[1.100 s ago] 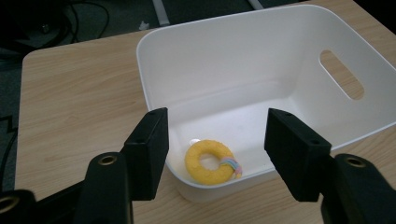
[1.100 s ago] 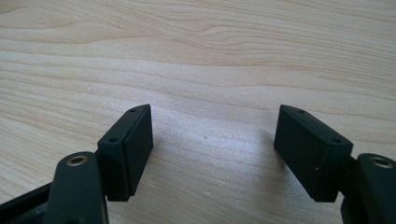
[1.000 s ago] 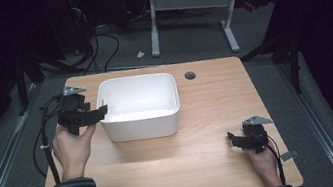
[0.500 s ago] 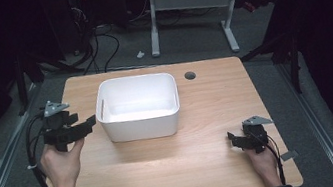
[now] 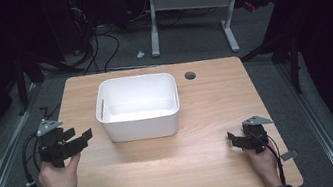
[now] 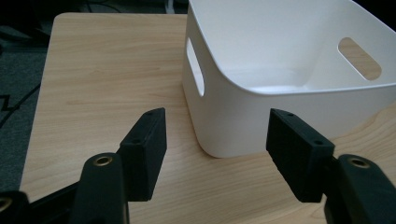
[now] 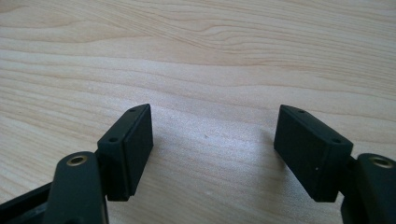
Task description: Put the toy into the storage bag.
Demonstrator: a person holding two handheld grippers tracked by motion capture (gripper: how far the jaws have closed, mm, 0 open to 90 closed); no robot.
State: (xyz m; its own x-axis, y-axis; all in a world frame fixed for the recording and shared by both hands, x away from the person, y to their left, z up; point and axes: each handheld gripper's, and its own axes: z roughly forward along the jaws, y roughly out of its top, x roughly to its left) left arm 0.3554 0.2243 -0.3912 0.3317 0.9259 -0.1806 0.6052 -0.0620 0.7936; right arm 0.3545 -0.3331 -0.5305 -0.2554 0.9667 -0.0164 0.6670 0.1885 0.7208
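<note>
— On the wooden table (image 5: 167,174), where does the white bin (image 5: 139,107) sit?

— Toward the far middle, upright, hollow side up, a slot handle in each end wall. Same spot as a second ago — it has not shifted.

— And the left gripper (image 5: 83,137)?

— That is what changed. A second ago it was up at the bin's left wall, jaws close by the rim. Half a second ago it had drawn off to the left. Now it sits lower and nearer the person, by the table's left edge, apart from the bin. Its jaws have just been opening a little and stand apart with nothing between them. In the left gripper view (image 6: 215,135) the bin's near corner shows beyond the gap, not touched by either pad.

— The right gripper (image 5: 233,141)?

— Unmoved, at the near right of the table, well apart from the bin. In the right gripper view (image 7: 212,140) its jaws are spread wide over bare wood grain — nothing held.

— Anything else on the table?

— A small round cable hole (image 5: 190,75) near the far edge, just right of the bin.
</note>
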